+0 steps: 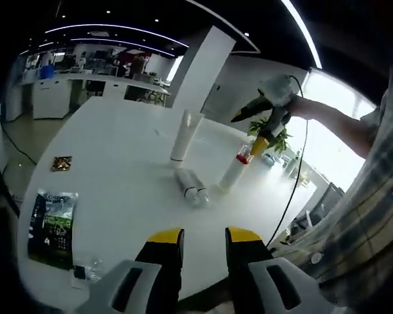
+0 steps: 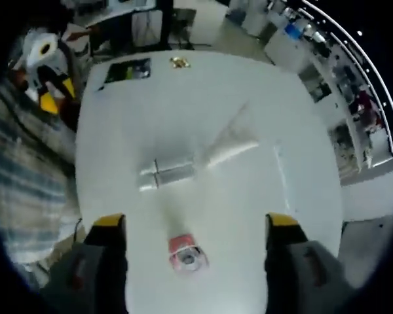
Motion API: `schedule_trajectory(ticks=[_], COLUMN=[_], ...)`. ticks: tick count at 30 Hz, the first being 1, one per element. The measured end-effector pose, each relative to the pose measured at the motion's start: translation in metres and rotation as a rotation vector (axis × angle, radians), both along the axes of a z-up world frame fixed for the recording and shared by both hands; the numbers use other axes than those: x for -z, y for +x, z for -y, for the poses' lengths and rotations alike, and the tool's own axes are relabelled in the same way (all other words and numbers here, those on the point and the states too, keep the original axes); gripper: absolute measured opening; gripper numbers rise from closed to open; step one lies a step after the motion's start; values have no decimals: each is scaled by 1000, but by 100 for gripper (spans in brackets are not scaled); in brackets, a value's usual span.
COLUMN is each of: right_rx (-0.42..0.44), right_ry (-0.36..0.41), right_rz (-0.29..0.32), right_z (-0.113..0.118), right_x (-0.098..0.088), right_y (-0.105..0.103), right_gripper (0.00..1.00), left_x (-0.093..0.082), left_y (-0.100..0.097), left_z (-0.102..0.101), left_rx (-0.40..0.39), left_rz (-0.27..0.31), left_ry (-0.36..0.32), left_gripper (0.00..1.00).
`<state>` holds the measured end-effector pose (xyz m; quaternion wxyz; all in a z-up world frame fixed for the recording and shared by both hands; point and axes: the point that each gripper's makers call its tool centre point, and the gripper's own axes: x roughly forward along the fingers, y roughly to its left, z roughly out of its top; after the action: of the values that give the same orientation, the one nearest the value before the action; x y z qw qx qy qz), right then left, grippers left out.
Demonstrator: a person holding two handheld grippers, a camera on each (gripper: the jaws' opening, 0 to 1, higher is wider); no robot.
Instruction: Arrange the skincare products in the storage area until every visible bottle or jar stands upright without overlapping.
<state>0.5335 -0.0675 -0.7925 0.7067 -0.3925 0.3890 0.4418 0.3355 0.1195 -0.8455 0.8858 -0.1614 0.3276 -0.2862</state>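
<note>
On the white table (image 1: 118,170), a red-capped bottle (image 2: 185,254) stands beneath the right gripper (image 2: 195,229), jaws spread wide. Two bottles (image 1: 191,186) lie flat beside an upright tube (image 1: 183,134). The left gripper (image 1: 203,245), slightly parted, waits. Next, probably lowering to grip.

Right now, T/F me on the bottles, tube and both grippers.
1. The white tube stands upright. True.
2. The clear bottles stand upright. False: they lie flat on the table.
3. The right gripper hangs above the red-capped bottle, jaws spread wide. True.
4. The left gripper grips the dark packet. False: nothing between its jaws; the packet lies apart.
</note>
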Motion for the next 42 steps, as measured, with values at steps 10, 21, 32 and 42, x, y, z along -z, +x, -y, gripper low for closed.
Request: schedule_trajectory(ticks=[10,21,32,42], right_rx=[534,1013,1036,1056], right_ry=[544,803,669,675], right_rz=[25,-2,-30,19], right_z=[-2,47,54,56], right_x=[-36,-14,46,71], right_y=[8,-26,-53,-23], right_gripper=[99,99,90,65], left_x=[2,10,3,-2], left_y=[-5,-23,-17,-19], left_z=[-20,-42,-48,-46], left_rx=[-15,-14,-38,-72], left_rz=[2,-18,-4,-26], left_ry=[-26,-38,-45,-18], left_gripper=[26,26,26,26])
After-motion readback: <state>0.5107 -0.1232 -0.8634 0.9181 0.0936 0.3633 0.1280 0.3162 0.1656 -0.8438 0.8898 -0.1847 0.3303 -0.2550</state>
